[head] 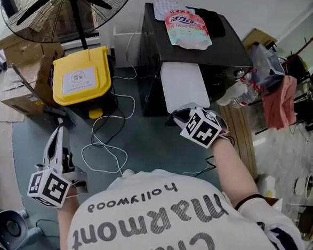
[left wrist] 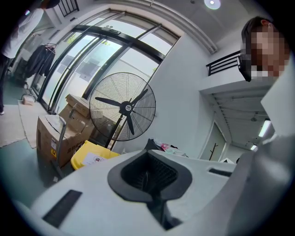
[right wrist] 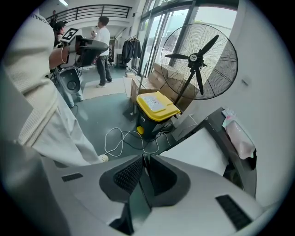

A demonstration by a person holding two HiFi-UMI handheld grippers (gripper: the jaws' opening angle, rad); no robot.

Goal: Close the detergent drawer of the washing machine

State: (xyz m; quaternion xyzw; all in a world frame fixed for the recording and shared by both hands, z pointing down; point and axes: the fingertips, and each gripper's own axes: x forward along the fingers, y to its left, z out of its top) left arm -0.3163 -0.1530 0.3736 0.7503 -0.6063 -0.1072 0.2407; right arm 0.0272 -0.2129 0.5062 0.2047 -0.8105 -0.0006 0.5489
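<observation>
The washing machine (head: 150,68) has a dark top and sides, and a white panel (head: 183,86) slopes out from its front; I cannot make out the detergent drawer as a separate part. A pink detergent pouch (head: 187,28) lies on top of the machine. My right gripper (head: 177,115) hovers just in front of the panel's lower edge, pointing steeply down, jaws shut with nothing between them. In the right gripper view the gripper (right wrist: 144,159) has the white panel (right wrist: 203,147) to its right. My left gripper (head: 58,133) hangs at lower left, well away from the machine and shut on nothing; in its own view the gripper (left wrist: 150,154) points level.
A yellow-lidded bin (head: 80,79) and cardboard boxes (head: 26,80) stand left of the machine, under a large fan (head: 66,3). A white cable (head: 109,145) loops over the floor between us. A wooden board (head: 241,133) and a water bottle (head: 239,93) sit at the right.
</observation>
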